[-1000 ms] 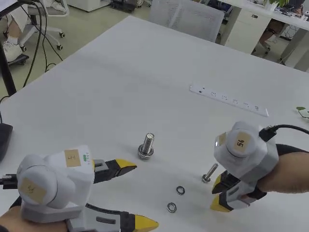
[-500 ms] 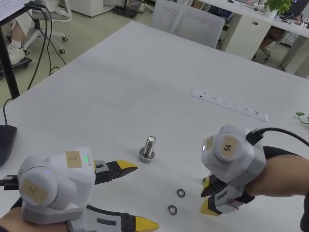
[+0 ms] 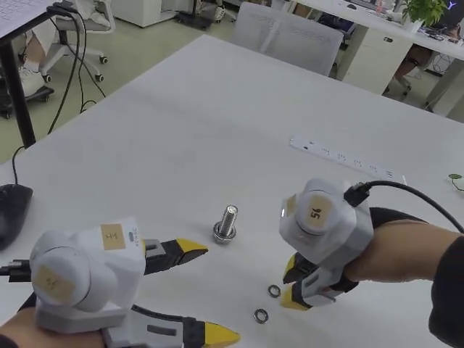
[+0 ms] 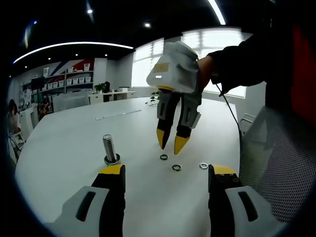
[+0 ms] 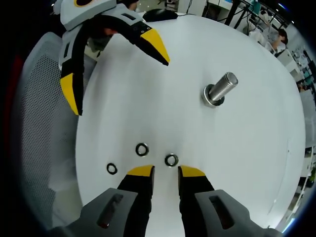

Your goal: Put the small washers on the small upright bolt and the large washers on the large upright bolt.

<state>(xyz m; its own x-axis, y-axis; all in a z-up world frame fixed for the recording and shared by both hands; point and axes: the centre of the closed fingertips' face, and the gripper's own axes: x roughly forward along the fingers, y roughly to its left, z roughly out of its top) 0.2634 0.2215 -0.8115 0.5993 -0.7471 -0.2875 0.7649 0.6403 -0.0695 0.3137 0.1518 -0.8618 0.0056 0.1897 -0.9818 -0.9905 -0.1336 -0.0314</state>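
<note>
The large bolt (image 3: 225, 222) stands upright mid-table with a ring around its base; it also shows as the large bolt (image 4: 109, 148) and the large bolt (image 5: 217, 90). Three small washers lie flat near it: one washer (image 5: 171, 159) just ahead of my right gripper's tips, a second washer (image 5: 142, 149) and a third washer (image 5: 112, 168). My right gripper (image 3: 291, 284) points down over them, its jaws a narrow gap apart and holding nothing. My left gripper (image 3: 210, 293) is wide open at the near left, holding nothing. The right gripper hides the small bolt in the head view.
A white power strip (image 3: 346, 159) lies across the far right of the white table (image 3: 181, 130). A dark mouse (image 3: 11, 206) sits at the left edge. Chairs and desks stand beyond the table.
My right gripper has moved left and lower, from beside the small bolt to over the washers, and now covers that bolt. The left gripper has stayed put.
</note>
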